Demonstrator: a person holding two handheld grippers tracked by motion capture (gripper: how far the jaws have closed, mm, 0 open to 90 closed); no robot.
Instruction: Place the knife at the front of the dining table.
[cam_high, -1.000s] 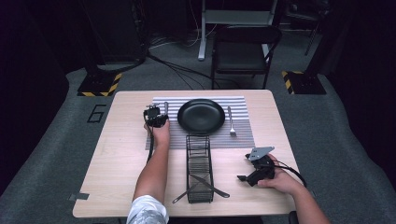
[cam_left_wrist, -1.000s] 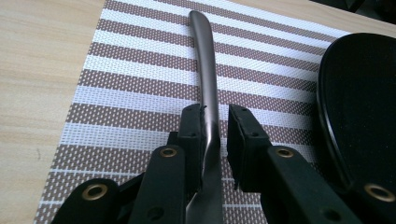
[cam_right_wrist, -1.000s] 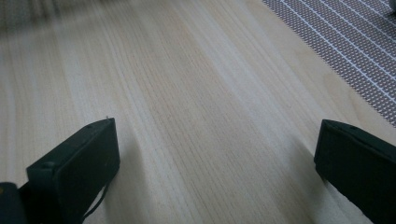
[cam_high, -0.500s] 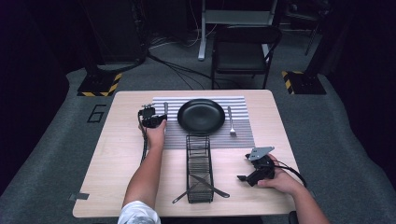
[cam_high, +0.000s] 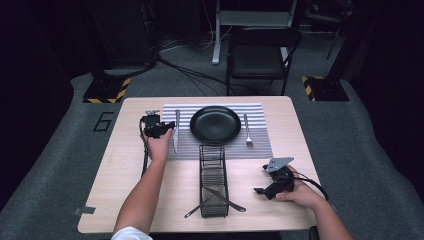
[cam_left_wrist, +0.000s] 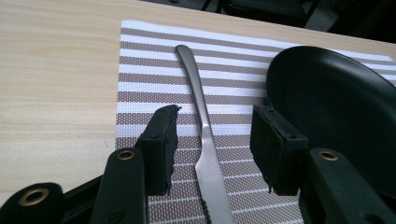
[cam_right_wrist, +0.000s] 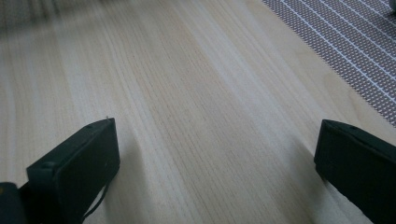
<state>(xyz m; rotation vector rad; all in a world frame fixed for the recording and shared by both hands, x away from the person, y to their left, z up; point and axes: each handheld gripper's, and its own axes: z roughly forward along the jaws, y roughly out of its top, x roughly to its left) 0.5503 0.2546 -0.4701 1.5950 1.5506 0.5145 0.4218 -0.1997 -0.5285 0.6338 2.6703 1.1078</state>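
A place setting is being laid: the knife (cam_left_wrist: 205, 140) has been set on the striped placemat (cam_high: 260, 145) at nine o'clock of the black plate (cam_high: 215, 123), opposite the fork (cam_high: 247, 131). The left gripper (cam_left_wrist: 214, 140) is seen above it, jaws just opened, pads clear. The right gripper (cam_right_wrist: 215, 163) is held wide over bare table (cam_right_wrist: 187, 93). In the wire caddy (cam_high: 213, 165), two utensils are left.

Grey carpet (cam_high: 365, 150), black folding chair (cam_high: 260, 55), dim room

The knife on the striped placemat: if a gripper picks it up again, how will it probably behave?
The knife looks like one smooth metal piece, so probably stiff and slippery. It lies flat on the placemat, so hard to get under. Long and thin, it may tilt if gripped off-centre.
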